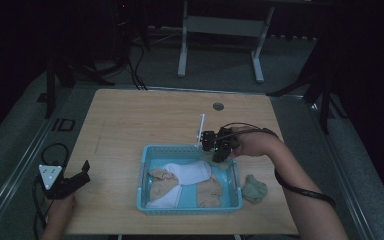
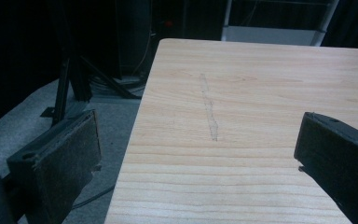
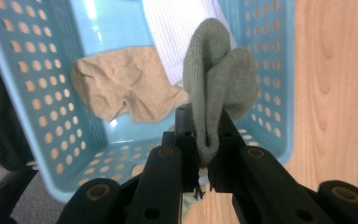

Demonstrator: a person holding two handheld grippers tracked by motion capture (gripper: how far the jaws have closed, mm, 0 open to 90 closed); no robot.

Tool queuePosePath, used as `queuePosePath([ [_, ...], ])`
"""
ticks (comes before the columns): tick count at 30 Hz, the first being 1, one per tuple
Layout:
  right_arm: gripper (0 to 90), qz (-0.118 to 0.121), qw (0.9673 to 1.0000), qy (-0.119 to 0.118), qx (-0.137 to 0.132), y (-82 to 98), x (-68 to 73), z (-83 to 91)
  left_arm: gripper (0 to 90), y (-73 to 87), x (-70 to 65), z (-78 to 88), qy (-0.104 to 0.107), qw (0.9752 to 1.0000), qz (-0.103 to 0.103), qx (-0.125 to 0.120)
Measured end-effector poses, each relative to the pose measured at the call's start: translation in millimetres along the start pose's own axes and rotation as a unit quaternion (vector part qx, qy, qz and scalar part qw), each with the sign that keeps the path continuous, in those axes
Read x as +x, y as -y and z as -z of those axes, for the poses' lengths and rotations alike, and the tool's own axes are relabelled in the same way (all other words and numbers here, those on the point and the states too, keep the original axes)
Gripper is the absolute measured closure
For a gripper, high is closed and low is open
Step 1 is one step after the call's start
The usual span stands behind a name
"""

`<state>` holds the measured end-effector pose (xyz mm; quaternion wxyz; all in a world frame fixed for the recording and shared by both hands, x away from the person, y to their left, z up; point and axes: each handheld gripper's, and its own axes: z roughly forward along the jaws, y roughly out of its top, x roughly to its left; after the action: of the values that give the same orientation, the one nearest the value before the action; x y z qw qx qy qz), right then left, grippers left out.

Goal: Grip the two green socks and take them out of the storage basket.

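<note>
A grey-green sock (image 3: 219, 84) hangs folded in my right gripper (image 3: 207, 126), whose jaws are shut on it. In the high view this right gripper (image 1: 219, 150) hovers over the back right corner of a light blue perforated basket (image 1: 190, 211). Inside the basket lie a white sock (image 1: 190, 172) and tan socks (image 1: 162, 182). Directly below the held sock I see the basket wall (image 3: 32, 88), a tan sock (image 3: 121, 86) and a white sock (image 3: 177, 28). My left gripper (image 1: 80, 177) rests at the table's front left edge, open (image 2: 200, 158) with nothing between its jaws.
Another grey-green sock (image 1: 255, 189) lies bunched on the wooden table (image 1: 130, 125) just right of the basket. A round grommet (image 1: 218, 106) sits near the table's back edge. Dark floor, cables and a desk frame (image 1: 220, 45) surround the table.
</note>
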<state>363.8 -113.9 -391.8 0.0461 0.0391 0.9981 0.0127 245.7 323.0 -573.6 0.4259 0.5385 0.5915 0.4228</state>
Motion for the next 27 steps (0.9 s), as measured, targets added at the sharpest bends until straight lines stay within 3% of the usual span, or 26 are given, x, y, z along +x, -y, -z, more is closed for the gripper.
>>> queuePosePath([
  [5,84.0,-0.008,0.9999,0.007,-0.011,10.7,-0.7,17.6,0.7,0.0,-0.1,0.0,0.0,1.0,-0.001,0.001],
  [16,83.9,-0.027,0.9991,0.019,-0.025,31.1,-3.6,32.0,0.7,0.0,-0.2,-0.5,-0.001,1.0,0.0,0.002],
  [27,84.0,-0.06,0.9975,0.027,-0.027,74.2,-9.5,37.6,0.7,0.0,-0.3,-0.4,-0.001,1.0,-0.002,0.002],
])
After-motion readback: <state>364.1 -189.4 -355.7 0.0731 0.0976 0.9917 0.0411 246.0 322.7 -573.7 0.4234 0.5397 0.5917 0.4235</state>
